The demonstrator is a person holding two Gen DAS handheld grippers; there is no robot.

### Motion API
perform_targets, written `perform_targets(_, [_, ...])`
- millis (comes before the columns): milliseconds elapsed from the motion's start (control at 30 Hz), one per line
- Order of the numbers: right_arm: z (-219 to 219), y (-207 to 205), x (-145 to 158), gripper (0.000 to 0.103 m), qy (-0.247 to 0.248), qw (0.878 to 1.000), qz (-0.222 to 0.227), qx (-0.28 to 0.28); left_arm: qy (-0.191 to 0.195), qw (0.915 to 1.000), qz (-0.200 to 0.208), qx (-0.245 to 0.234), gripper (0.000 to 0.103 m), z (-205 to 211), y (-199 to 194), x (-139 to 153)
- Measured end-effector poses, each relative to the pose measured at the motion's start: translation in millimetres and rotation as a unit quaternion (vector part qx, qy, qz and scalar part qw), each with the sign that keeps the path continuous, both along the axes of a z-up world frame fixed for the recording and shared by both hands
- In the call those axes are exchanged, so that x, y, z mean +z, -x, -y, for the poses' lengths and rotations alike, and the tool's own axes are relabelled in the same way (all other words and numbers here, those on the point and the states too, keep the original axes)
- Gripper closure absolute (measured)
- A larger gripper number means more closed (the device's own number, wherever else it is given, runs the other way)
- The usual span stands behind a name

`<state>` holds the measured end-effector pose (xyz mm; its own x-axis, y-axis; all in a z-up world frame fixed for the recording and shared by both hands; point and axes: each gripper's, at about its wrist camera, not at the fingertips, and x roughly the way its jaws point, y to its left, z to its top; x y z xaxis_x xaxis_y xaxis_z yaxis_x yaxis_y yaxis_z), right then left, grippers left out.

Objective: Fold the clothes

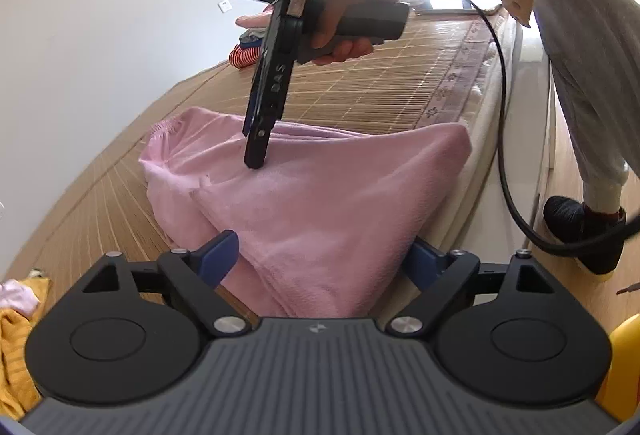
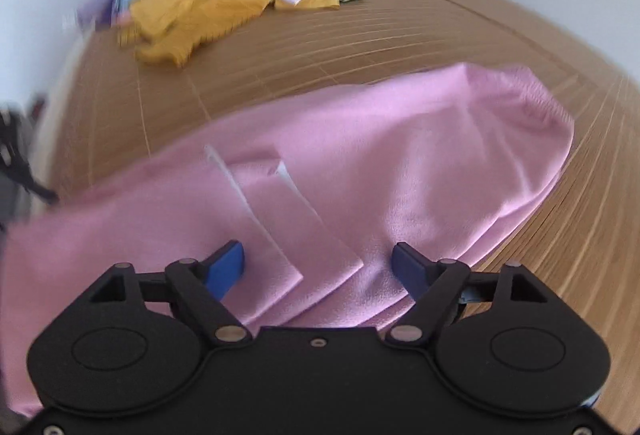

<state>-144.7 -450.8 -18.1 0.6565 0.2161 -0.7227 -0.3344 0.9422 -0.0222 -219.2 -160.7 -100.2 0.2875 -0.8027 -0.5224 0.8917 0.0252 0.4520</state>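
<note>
A pink fleece garment [image 1: 340,195] lies partly folded on a bamboo mat [image 1: 360,87], one end reaching the bed's edge. My left gripper [image 1: 322,259] stands open with the garment's near end between its blue pads [image 1: 220,255]; the pads do not pinch it. A hand holds my right gripper [image 1: 256,155] farther along, tip down on the cloth. In the right wrist view the right gripper [image 2: 318,267] is open just over the pink garment [image 2: 400,155], whose folded layers and a white label [image 2: 224,171] lie between its fingers.
A heap of yellow, white and purple clothes [image 2: 200,15] lies at the far end of the mat [image 2: 320,47]. Striped clothes [image 1: 244,55] sit by the wall. A black cable [image 1: 502,115] hangs past the bed's edge, beside the person's leg and dark shoe [image 1: 580,227].
</note>
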Motion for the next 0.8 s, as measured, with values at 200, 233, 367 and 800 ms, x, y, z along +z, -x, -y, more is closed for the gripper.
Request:
perform_targets(200, [-7,8,-1,0.029,0.007,1.0,0.002,0.024,0.007,0.9997,-0.022,0.002,0.012,4,-13,-2])
perform_targets(233, [-10,9,-1,0.033,0.014,0.999,0.004,0.031,0.007,0.9997,-0.024,0.003,0.012,3,-13,-1])
perform_targets(367, [-20,16,2,0.061,0.046,0.998,0.02,0.032,0.009,0.9995,-0.031,0.004,0.012,4,-13,-1])
perform_targets(800, [-44,34,48,0.1,0.122,0.986,0.114,0.008,0.014,0.9997,-0.019,0.006,0.012,0,-10,11])
